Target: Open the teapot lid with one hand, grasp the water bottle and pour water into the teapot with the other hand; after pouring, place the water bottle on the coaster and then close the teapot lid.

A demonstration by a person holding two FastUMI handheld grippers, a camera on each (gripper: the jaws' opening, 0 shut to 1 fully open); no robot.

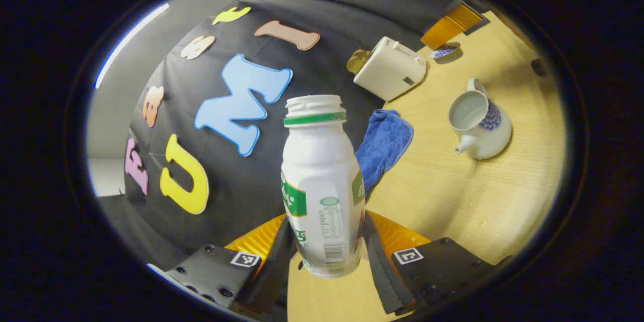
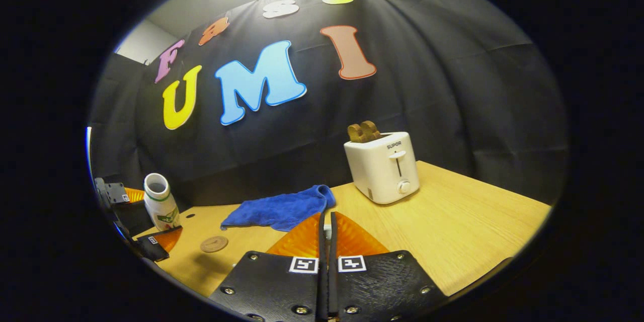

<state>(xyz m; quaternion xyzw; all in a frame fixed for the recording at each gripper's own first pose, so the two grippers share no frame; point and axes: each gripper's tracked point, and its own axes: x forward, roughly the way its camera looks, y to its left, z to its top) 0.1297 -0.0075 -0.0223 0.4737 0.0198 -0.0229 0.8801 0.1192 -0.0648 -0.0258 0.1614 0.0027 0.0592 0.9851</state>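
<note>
Left jaws clamp the water bottle [image 1: 322, 181]; right jaws pressed together, teapot [image 1: 480, 123] lidless.

White capless bottle [image 1: 322, 186] lifted; lidless teapot [image 1: 479, 122] on table; coaster [image 2: 214, 244].

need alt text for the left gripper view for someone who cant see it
The left tongs grip an uncapped white water bottle above a wooden table. To the right stands a lidless blue-and-white teapot, with a blue cloth and a white toaster beyond.
</note>
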